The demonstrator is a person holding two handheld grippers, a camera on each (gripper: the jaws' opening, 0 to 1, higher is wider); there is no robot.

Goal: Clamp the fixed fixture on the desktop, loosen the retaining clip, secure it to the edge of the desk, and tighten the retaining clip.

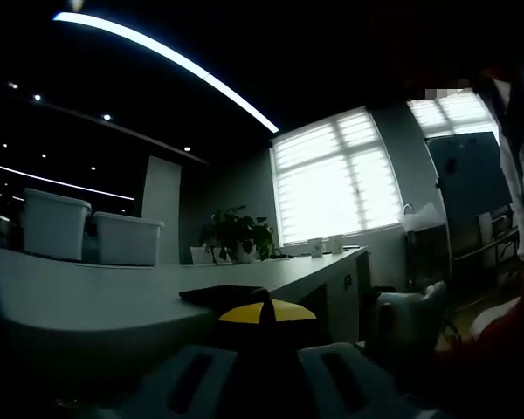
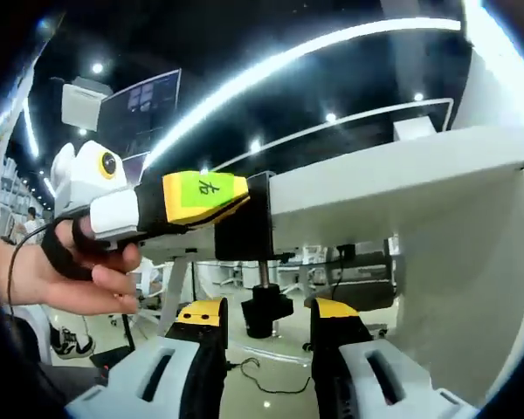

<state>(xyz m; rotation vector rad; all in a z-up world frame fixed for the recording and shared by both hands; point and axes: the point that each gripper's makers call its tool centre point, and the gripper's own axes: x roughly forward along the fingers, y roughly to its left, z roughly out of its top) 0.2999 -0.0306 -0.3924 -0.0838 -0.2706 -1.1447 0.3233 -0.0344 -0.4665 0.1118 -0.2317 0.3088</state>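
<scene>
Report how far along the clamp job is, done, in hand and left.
Done: the black clamp already sits on the desk edge, its screw hanging below.
In hand: the left gripper, held by a hand, grips the clamp; the right gripper stands open below, around the screw knob.
Left: tightening. Whether the screw already bites the underside, I cannot tell.

2 white bins stand side by side at the far end of the table, with a potted plant to their right near the bright window. White cups sit below the window. A cable lies on the floor. Ceiling light strips glow overhead.
</scene>
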